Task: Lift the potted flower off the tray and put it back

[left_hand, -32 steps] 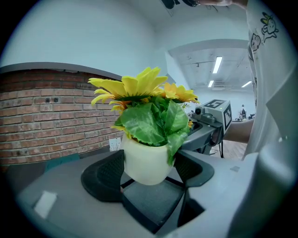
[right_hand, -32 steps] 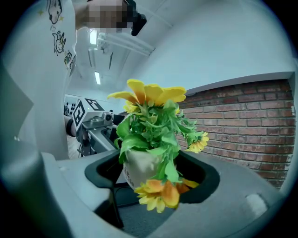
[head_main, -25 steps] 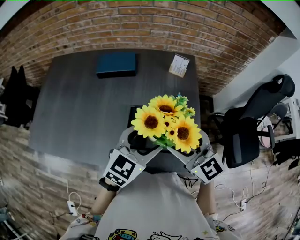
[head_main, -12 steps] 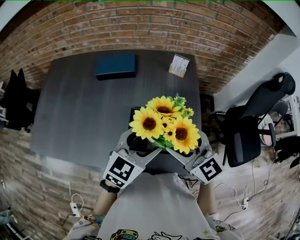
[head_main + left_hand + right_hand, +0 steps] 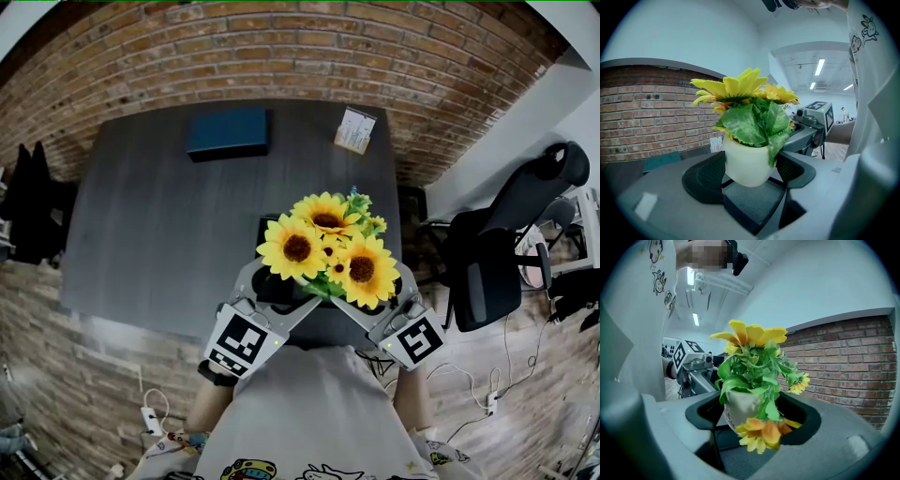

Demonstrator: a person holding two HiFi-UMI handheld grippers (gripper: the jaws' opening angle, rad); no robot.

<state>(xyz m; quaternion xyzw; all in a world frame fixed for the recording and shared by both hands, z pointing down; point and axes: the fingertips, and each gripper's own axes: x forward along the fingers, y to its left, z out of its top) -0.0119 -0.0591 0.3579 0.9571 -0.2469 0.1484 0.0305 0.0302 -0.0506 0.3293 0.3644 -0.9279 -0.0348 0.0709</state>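
Brick wall (image 5: 281, 47) running along the back, a dark grey tabletop (image 5: 159, 216) stretching out below it, and all the action is happening at the near edge. The potted flower (image 5: 328, 251) is sitting between both tools, its sunflower heads covering most of the black tray (image 5: 264, 230) underneath. The left tool (image 5: 751, 165) is clamping the white pot (image 5: 743, 157), pads pressing on its wall. The right tool (image 5: 757, 406) is gripping it from the other side, though leaves and a drooping bloom are hiding one contact there. In the left gripper view the pot's rounded base is looking clear of anything below, so I'm reading this as the lift, with the pot hanging just over the tray. From above I can't confirm the gap. Next, by my judgement: both tools lowering together, keeping the pot upright, seating it squarely on the tray, and only then parting the jaws. A blue box (image 5: 228, 133) and a small card (image 5: 356, 129) are lying well away at the far side.
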